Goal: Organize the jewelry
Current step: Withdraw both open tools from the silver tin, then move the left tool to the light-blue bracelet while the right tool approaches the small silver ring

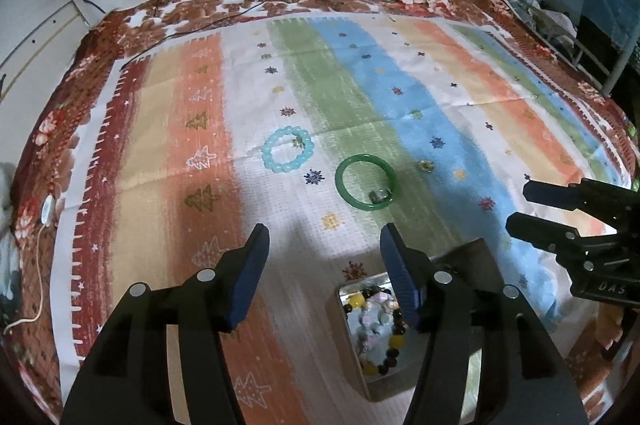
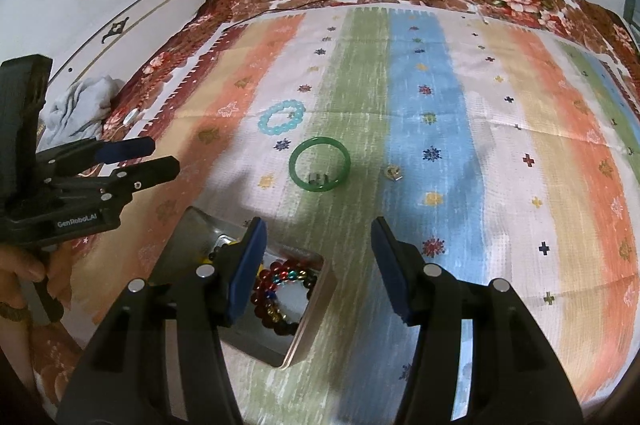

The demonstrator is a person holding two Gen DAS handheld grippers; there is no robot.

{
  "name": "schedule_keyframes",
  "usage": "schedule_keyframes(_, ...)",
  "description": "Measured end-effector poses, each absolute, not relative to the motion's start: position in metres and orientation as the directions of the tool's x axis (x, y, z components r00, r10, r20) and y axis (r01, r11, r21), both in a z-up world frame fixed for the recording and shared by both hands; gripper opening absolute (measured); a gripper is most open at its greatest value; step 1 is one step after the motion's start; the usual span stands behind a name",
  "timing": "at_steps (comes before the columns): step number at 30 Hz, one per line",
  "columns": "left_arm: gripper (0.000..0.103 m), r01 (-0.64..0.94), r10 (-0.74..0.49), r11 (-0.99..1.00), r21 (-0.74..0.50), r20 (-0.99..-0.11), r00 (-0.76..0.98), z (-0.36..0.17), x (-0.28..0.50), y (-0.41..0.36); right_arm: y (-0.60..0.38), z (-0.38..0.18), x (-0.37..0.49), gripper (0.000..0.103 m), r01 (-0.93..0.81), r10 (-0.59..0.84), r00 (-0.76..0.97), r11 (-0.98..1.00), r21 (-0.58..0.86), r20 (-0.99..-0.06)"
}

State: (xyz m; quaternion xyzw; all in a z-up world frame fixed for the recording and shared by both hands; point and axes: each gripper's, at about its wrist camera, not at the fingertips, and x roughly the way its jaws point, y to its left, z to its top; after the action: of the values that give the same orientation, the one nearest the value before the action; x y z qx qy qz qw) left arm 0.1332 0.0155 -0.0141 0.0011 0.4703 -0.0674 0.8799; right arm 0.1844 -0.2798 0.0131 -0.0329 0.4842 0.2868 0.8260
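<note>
Left to right on the striped cloth we find a light-blue bead bracelet, a green bangle enclosing a small ring, and another ring. Both the left gripper and right gripper gape wide, empty. Only the right wrist view shows red beads in the box.

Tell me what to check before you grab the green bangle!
1. Left gripper jaws open, holding nothing: ok.
2. Right gripper jaws open, holding nothing: ok.
3. Bangle lies flat on the cloth, nothing on top: ok.
4. Small ring inside the bangle could get caught: not ok.
5. Box open, beads already inside, room left: cannot tell.
6. Blue bracelet apart from the bangle: ok.
</note>
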Motion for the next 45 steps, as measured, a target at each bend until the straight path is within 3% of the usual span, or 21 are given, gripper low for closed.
schedule_keyframes(14,0.061,0.054,-0.051,0.998,-0.026,-0.839,0.541,-0.026,0.159,0.035,-0.29,-0.004,0.223,0.055,-0.421,0.386,0.383,0.882,0.214,-0.839)
schedule_keyframes(45,0.07,0.027,-0.058,0.998,-0.051,-0.857,0.512,-0.046,0.213,0.038,-0.272,-0.042,0.282,0.065,-0.393,0.344,0.295,0.894,0.216,-0.891)
